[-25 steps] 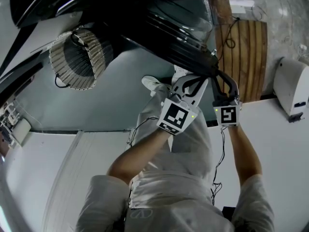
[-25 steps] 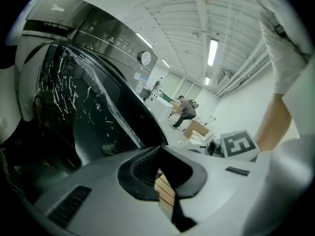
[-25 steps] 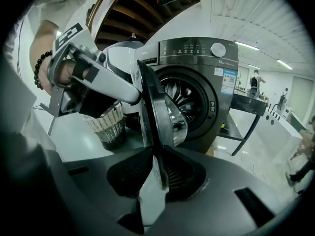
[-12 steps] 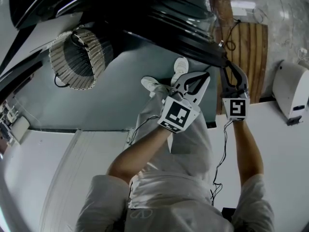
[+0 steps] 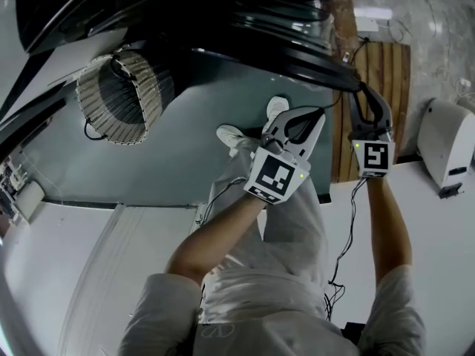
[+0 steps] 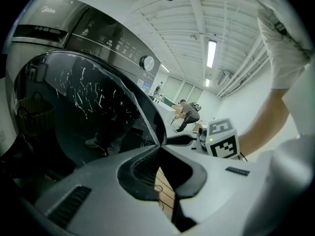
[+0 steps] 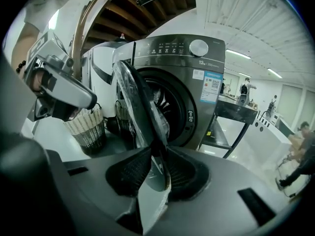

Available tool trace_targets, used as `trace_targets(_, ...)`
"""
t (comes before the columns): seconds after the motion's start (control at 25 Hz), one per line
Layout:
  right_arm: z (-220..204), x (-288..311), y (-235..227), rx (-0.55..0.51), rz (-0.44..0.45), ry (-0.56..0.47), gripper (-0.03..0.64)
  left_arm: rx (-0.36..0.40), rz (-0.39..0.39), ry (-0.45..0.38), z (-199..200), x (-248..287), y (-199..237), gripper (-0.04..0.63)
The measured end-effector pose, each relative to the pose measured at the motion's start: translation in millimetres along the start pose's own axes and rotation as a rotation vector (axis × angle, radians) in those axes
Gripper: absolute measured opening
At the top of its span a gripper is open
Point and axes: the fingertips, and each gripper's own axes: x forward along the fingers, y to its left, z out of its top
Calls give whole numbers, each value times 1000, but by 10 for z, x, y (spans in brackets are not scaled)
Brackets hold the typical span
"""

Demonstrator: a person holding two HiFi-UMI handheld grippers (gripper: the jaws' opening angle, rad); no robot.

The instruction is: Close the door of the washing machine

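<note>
The room is a bright hall with a ribbed white ceiling and strip lights; people are at work far off. The floor (image 5: 185, 154) underfoot is plain grey-green, with a slatted wooden mat (image 5: 382, 73) off to the right.

The grey front-loading washing machine (image 7: 197, 77) stands on that floor. Its round mouth is uncovered and the drum shows inside. The door (image 7: 135, 102) hangs swung out on its hinge, well away from the opening, so the task is not yet done.

A woven laundry basket (image 5: 122, 91) sits on the floor beside the machine, on the hinge side and out of the door's swing.

The right tongs (image 7: 156, 154) are clenched on the door's free rim, its edge pinched between the ribbed pads. That is probably the best place to steer from, since it lies farthest from the hinge.

The left tongs (image 6: 160, 146) are clenched too, with nothing between them. Their tips are just beside the dark glass; I cannot tell whether they touch it. They look placed to back up the push, not to grip.
</note>
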Motion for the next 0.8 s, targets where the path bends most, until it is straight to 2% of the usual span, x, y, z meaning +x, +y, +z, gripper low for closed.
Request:
trace_targets(0.28,75,200,-302,-25,-19,14,95,15,24,-41,238,179,213,2)
trace_targets(0.8,422,743,-888,9,-102,-55,92,51,47,-121,694,507,473,2)
